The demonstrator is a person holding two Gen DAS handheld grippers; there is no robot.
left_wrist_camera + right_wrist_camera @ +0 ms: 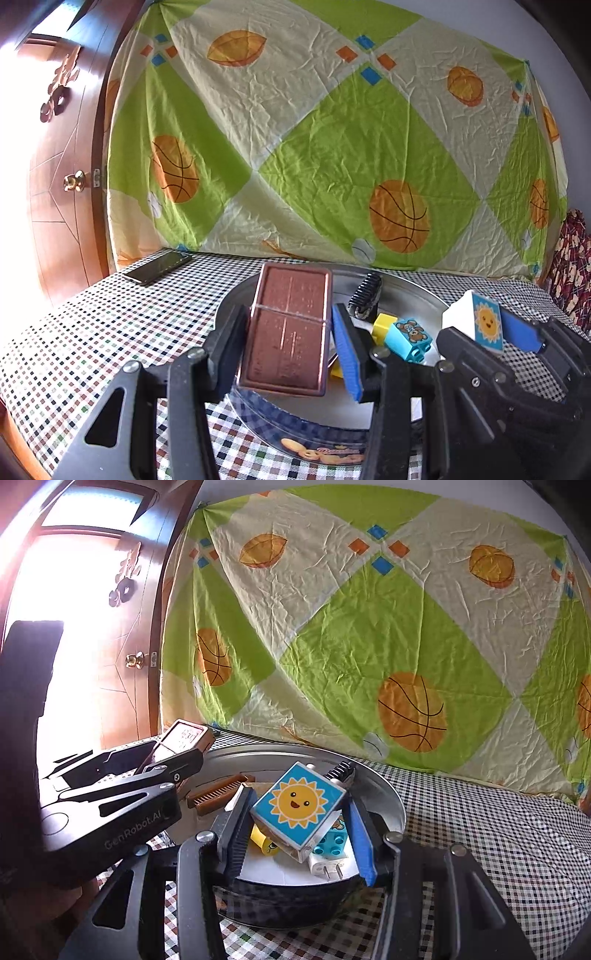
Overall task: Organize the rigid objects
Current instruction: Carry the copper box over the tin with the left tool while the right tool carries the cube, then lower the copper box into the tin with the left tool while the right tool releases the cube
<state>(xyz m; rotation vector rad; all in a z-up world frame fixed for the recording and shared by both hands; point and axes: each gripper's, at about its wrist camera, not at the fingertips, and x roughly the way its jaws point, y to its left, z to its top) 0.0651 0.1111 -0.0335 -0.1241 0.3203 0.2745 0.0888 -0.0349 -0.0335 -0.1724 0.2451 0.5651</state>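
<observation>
My left gripper [288, 312] is shut on a flat brown case [290, 332], held upright above the near rim of a round metal tin [417, 291]. My right gripper [297, 801] is shut on a white block with a sun picture [295, 812], tilted over the tin [388, 794]. Inside the tin lie a yellow brick [264, 843], a light blue brick [332, 843], a white charger plug [328, 867], a brown comb [218, 794] and a black ribbed clip [365, 295]. In the right wrist view the left gripper [177, 747] sits at the tin's left with the case [184, 736].
A dark phone [159, 267] lies on the checked tablecloth [92, 332] at the far left. A green and cream sheet with basketballs [332, 147] hangs behind the table. A wooden door [62, 177] stands at the left. Patterned red fabric [576, 266] is at the far right.
</observation>
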